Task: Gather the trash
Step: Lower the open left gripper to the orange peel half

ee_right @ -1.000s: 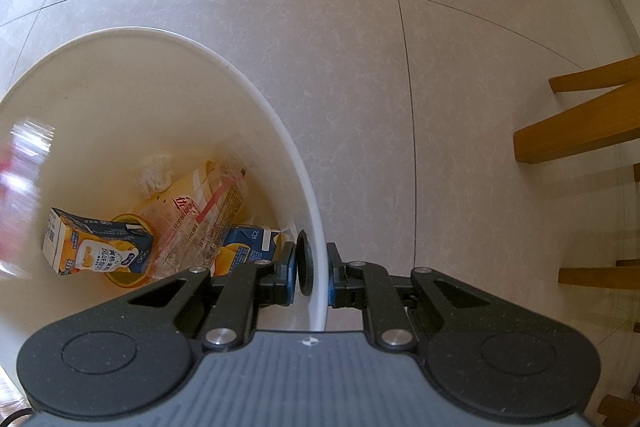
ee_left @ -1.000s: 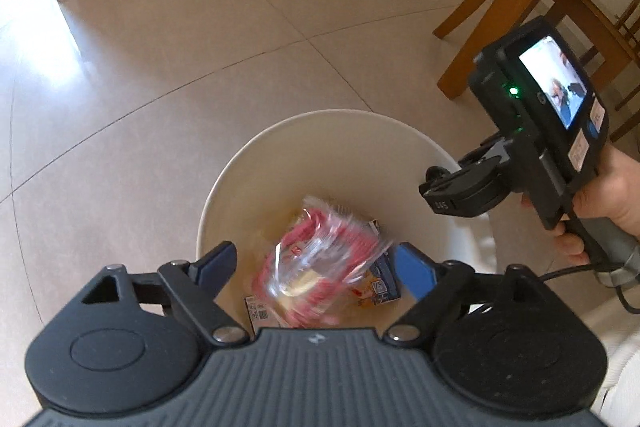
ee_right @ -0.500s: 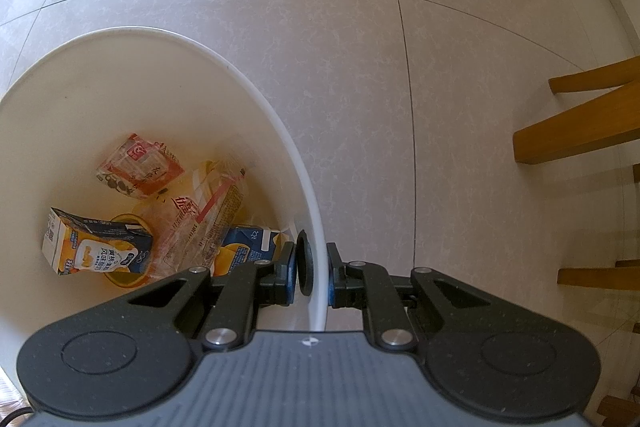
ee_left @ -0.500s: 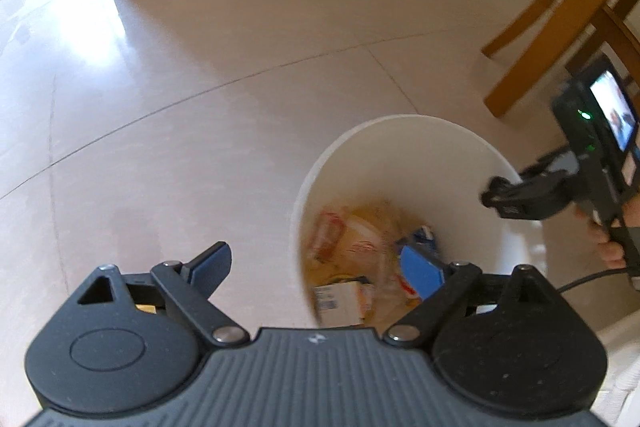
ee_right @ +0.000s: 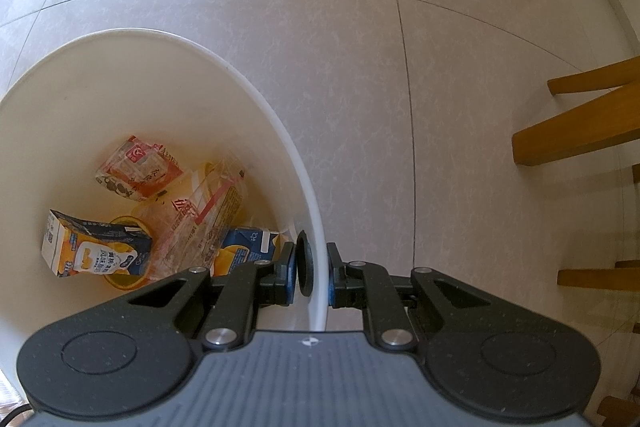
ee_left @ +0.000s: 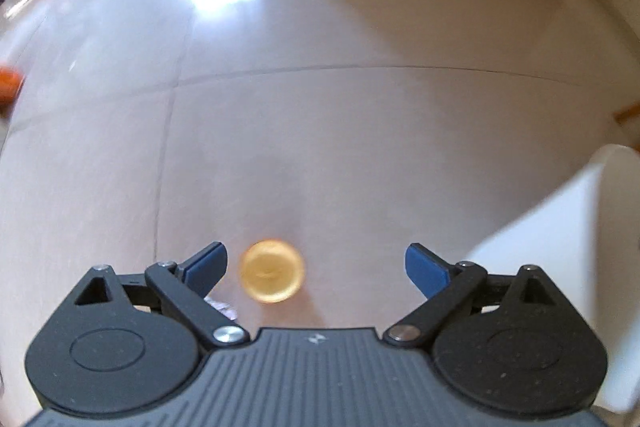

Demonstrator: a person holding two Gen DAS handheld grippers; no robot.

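Floor tiles [ee_left: 360, 131] fill most of the left wrist view, and on them, between the two blue pads of the left gripper [ee_left: 316, 269], lies a small round yellow object [ee_left: 271, 270], blurred, probably a lid or cap and likely the next piece of trash; the jaws are opening and stand wide with nothing pressed between them, which suits an approach from above onto a flat thing. Something pale and crinkled [ee_left: 222, 307] peeks out under the left finger, too hidden to name. At the right edge of that view rises the white wall of the bin [ee_left: 568, 227], near but apart from the yellow object. In the right wrist view the same bin is seen from above, and the right gripper [ee_right: 312, 273] is clenched on its rim [ee_right: 316, 259], one pad inside and one outside, apparently to steady the light bin or keep it to hand. Collected trash sits in the bottom: a milk carton [ee_right: 94, 251], a red-and-white snack wrapper [ee_right: 138, 171], a clear crumpled bag [ee_right: 208, 211] and a blue-and-yellow carton [ee_right: 244, 251]. Wooden chair legs [ee_right: 580, 131] stand to the right, well apart from the bin; nothing lies between the open jaws and the yellow piece.
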